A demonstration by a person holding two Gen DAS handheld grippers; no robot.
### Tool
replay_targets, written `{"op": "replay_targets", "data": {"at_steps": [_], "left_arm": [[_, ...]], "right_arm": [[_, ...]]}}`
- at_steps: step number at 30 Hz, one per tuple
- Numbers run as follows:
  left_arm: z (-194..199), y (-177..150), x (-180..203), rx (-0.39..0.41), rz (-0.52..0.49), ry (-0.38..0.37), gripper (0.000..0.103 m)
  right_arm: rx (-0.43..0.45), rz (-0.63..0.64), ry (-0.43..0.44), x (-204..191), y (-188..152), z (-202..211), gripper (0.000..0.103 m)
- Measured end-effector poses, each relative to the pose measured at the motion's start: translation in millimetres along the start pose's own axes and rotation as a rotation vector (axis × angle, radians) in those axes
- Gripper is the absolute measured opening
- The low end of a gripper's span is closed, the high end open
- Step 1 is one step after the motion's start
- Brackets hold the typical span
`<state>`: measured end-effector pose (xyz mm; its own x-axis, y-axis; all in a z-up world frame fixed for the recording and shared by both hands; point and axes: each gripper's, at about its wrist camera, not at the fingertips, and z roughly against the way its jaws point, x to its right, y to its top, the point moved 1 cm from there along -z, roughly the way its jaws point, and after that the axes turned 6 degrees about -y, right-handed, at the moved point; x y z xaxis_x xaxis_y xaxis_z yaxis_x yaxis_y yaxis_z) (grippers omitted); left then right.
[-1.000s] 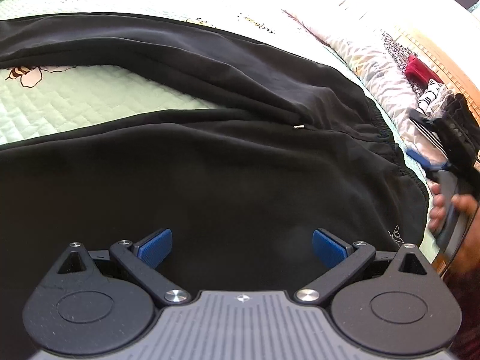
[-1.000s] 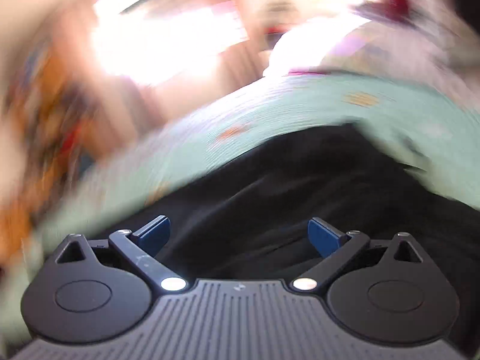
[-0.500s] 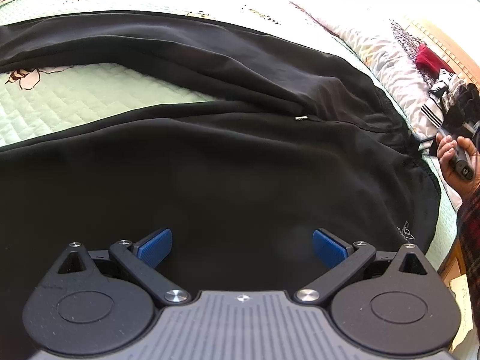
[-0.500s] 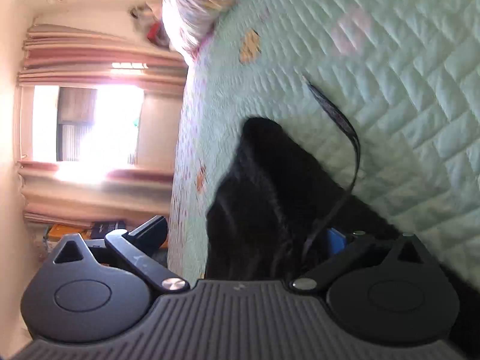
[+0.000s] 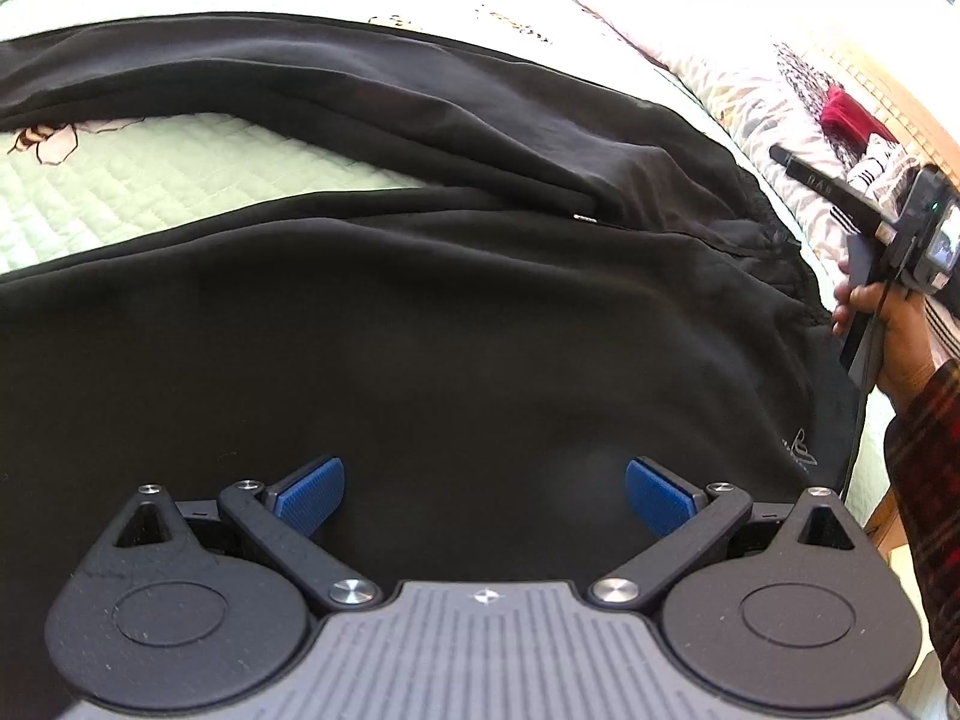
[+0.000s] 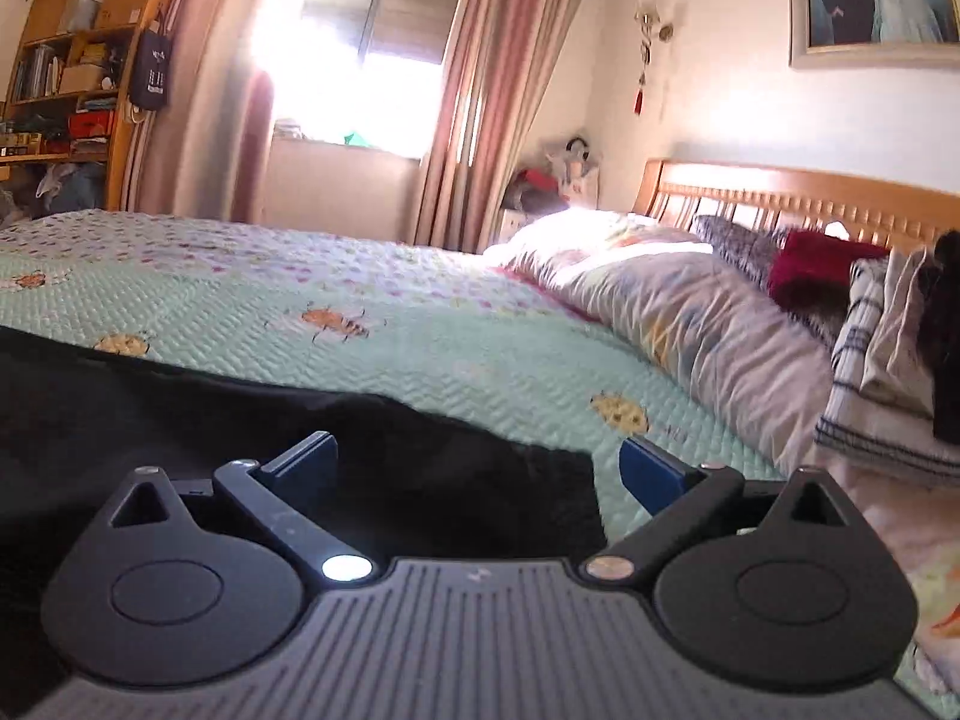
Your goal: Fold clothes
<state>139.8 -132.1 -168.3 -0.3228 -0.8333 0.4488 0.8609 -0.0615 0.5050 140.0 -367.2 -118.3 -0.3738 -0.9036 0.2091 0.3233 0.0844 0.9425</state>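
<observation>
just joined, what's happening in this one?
A person holds a gripper in each hand over black trousers spread flat on a quilted bed. The left gripper hovers open above one leg, gripping nothing. The right gripper is open too, at the waistband end, facing the pillows. No fold made yet.

The black trousers point(image 5: 420, 312) lie flat and low across the bed point(image 6: 420, 348), so the space above them is clear. A bare wedge of quilt point(image 5: 150, 180) shows between the two legs. Beyond the waistband, a bulky duvet point(image 6: 690, 312) and a pile of folded clothes point(image 6: 870, 360) rise against the wooden headboard point(image 6: 780, 198) and close off that side. The right tongs point(image 5: 888, 234), held in a hand point(image 5: 900, 336), crowd the waistband edge.
</observation>
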Motion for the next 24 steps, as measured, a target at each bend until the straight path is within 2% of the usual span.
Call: {"op": "replay_targets", "data": {"at_steps": [1, 3, 4, 6, 7, 8, 9, 11, 12, 13, 14, 16, 18, 20, 21, 23, 24], "left_arm": [[-1, 0, 0, 0.000, 0.000, -0.001, 0.101], [-2, 1, -1, 0.001, 0.001, -0.002, 0.102], [-3, 1, -1, 0.002, 0.001, -0.003, 0.102], [-3, 1, -2, 0.003, 0.004, -0.009, 0.102], [-2, 1, -3, 0.004, 0.007, -0.014, 0.102], [-2, 1, -4, 0.005, 0.009, -0.018, 0.102], [-2, 1, -5, 0.005, 0.010, -0.020, 0.102], [-1, 1, -6, 0.003, 0.011, -0.024, 0.102], [-1, 1, -6, 0.002, 0.012, -0.025, 0.102], [-2, 1, -6, 0.001, 0.010, -0.024, 0.102], [-2, 1, -5, 0.001, 0.009, -0.021, 0.102], [-4, 1, -4, 0.001, 0.006, -0.014, 0.102], [-6, 1, -3, 0.000, 0.001, -0.005, 0.102], [-8, 1, 0, -0.005, -0.012, 0.010, 0.102], [-9, 2, 1, -0.009, -0.018, 0.016, 0.102], [-10, 3, 3, -0.016, -0.028, 0.026, 0.102], [-10, 3, 3, -0.018, -0.026, 0.026, 0.102]], "right_arm": [[-0.004, -0.019, 0.047, 1, 8, 1, 0.101], [-0.021, -0.048, 0.308, -5, 21, 10, 0.100], [-0.051, 0.004, 0.421, -19, 23, 15, 0.100], [-0.206, 0.145, 0.707, -54, 17, 32, 0.094], [-0.242, 0.152, 0.791, -60, 12, 42, 0.085], [-0.262, 0.125, 0.828, -60, 7, 50, 0.084], [-0.259, 0.068, 0.805, -52, 4, 55, 0.084], [-0.229, -0.129, 0.689, -13, -1, 51, 0.087], [-0.218, -0.286, 0.607, 19, -4, 42, 0.088], [-0.205, -0.444, 0.520, 53, -8, 32, 0.093], [-0.217, -0.582, 0.416, 82, -14, 20, 0.100], [-0.267, -0.829, 0.235, 139, -29, -9, 0.102], [-0.387, -0.974, 0.219, 174, -49, -46, 0.102], [-0.490, -1.080, 0.167, 194, -68, -75, 0.102], [-0.536, -1.115, 0.190, 196, -78, -88, 0.102], [-0.606, -1.212, 0.231, 198, -93, -108, 0.102], [-0.576, -1.275, 0.248, 200, -99, -113, 0.103]]}}
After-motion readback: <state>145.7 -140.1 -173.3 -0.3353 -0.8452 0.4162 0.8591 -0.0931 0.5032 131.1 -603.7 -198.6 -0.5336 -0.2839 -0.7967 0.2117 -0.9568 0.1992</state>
